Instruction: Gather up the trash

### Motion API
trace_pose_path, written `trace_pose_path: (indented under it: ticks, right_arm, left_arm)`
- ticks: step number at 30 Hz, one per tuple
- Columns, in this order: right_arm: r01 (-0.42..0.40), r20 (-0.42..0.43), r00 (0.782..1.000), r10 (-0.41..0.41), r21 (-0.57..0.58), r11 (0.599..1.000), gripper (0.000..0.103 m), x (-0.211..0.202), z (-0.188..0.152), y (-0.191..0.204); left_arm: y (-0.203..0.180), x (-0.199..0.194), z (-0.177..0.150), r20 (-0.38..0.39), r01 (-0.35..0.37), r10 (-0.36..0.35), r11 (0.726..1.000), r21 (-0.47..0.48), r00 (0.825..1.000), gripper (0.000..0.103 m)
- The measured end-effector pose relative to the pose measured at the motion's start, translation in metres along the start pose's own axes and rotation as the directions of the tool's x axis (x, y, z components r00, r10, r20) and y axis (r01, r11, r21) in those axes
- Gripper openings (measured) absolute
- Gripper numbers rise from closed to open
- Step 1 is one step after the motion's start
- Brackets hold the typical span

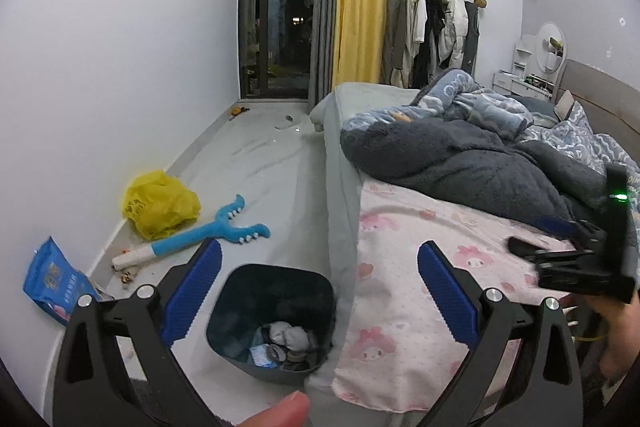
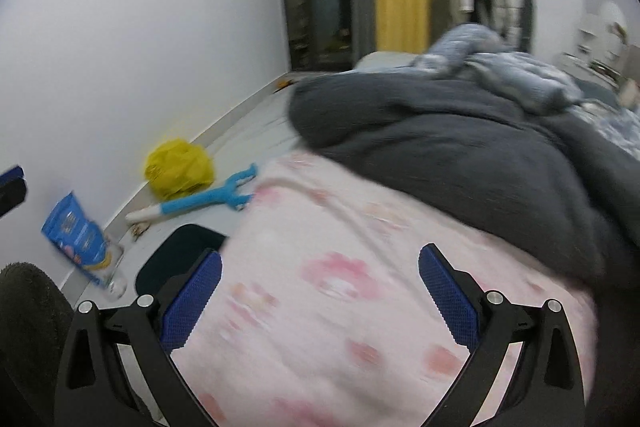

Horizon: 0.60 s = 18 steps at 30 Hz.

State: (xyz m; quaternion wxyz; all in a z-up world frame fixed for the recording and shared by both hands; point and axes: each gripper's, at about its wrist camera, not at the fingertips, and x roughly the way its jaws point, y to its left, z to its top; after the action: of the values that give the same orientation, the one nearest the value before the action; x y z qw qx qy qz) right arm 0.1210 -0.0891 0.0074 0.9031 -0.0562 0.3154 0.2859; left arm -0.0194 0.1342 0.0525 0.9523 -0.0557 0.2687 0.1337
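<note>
Two grippers are seen, and both are spread wide with nothing held. By the wall on the far left, a blue packet is stood on the floor. Next, a yellow bag is crumpled by the wall, and a blue toy is laid just beside it. The left gripper is held above a dark bin with trash in it, beside the bed. The right gripper is held over the pink sheet, near a dark blanket.
</note>
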Motion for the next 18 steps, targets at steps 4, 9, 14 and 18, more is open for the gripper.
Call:
trace_pose_path:
  ticks: [4,9,14,18]
  right_arm:
    - [0.072,0.013,0.997,-0.072,0.041,0.997,0.100,-0.030,-0.019,-0.034]
    - [0.073,0.039,0.996,-0.078,0.114,0.991,0.100,-0.064,-0.042,-0.065]
    - [0.101,0.031,0.994,-0.104,0.105,0.989,0.100,-0.081,-0.058,-0.072]
    - [0.141,0.039,0.989,-0.145,0.090,0.986,0.100,-0.101,-0.064,-0.069]
  left_arm:
    - [-0.008,0.005,-0.008,-0.008,0.014,-0.014,1.000,0.001,1.000,0.100]
    - [-0.020,0.013,-0.019,-0.018,0.018,-0.017,0.999,0.028,1.000,0.100]
    - [-0.034,0.019,-0.028,-0.028,0.035,-0.034,0.998,0.054,0.999,0.100]
    - [-0.048,0.019,-0.035,-0.038,0.071,-0.068,0.995,0.076,0.997,0.100]
